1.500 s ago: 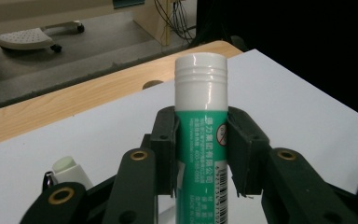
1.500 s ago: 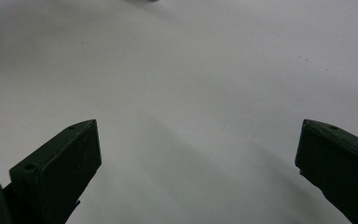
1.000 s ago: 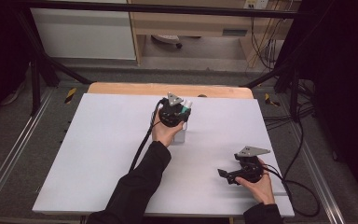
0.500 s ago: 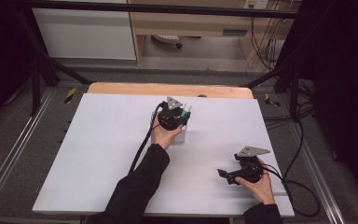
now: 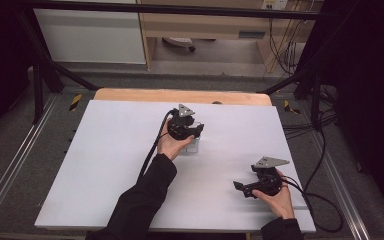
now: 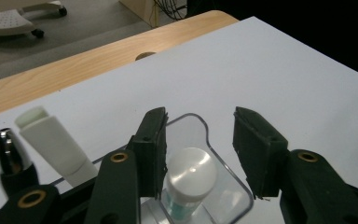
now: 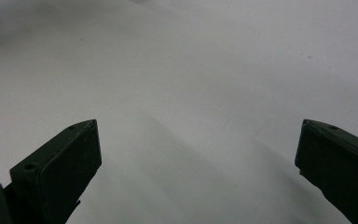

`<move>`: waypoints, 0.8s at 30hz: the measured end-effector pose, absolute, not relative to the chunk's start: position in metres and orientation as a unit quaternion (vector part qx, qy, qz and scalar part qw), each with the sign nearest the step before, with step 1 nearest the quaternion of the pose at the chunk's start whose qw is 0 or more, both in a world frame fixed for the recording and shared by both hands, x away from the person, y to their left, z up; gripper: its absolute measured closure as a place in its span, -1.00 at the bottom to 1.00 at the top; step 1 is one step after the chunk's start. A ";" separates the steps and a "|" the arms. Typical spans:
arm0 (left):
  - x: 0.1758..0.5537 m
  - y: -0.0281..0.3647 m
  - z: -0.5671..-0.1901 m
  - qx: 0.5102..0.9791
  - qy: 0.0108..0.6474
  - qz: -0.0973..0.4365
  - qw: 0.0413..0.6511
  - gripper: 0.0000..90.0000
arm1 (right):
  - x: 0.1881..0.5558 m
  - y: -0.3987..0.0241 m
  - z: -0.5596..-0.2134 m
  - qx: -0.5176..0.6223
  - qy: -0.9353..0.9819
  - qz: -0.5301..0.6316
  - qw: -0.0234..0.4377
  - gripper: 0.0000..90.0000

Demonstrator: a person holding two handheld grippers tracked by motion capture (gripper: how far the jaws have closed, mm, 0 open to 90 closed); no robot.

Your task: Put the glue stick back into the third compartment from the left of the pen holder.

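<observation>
A clear plastic holder [image 6: 196, 122] stands on the white table [image 5: 105, 150] near its middle, and my left gripper [image 5: 196, 131] hangs right over it. Inside the holder, a white round-capped tube [image 6: 189, 171] with a green body stands upright. My left gripper [image 6: 199, 122] is open, its jaws on either side of that cap, with the left jaw close against it. A white stick [image 6: 51, 142] and a chrome-tipped pen [image 6: 8, 148] lean in the same holder to the left. My right gripper [image 5: 240, 188] rests open near the table's front right, pointing left over bare table [image 7: 191, 93].
A wooden strip [image 5: 180, 95] runs along the table's far edge. Black frame bars [image 5: 45, 75] and cables [image 5: 325, 150] flank the table. A cable [image 5: 152, 150] trails from the left gripper along the forearm.
The left gripper has edged slightly down and nearer over the holder. The right gripper has stayed still.
</observation>
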State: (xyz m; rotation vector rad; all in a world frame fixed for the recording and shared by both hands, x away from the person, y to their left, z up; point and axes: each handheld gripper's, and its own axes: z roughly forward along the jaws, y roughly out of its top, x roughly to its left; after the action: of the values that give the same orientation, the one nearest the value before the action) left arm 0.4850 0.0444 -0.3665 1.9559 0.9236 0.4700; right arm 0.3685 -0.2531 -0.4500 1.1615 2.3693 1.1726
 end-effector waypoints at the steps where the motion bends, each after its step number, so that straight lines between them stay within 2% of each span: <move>1: 0.483 0.046 -0.364 0.789 0.372 0.190 0.450 0.12 | 0.368 -0.253 -0.450 0.399 0.814 0.403 0.126 -0.98; 13: 0.460 0.078 -0.339 0.819 0.348 0.182 0.419 -0.33 | 0.368 -0.253 -0.450 0.399 0.813 0.404 0.126 -0.99; 24: 0.429 0.132 -0.342 0.821 0.341 0.184 0.420 -0.78 | 0.369 -0.253 -0.450 0.399 0.812 0.406 0.127 -0.99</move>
State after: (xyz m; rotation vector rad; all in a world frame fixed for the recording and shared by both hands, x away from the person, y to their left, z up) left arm 0.4292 0.1319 -0.3417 2.0579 0.8552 0.4612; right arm 0.3688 -0.2533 -0.4498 1.1625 2.3634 1.1818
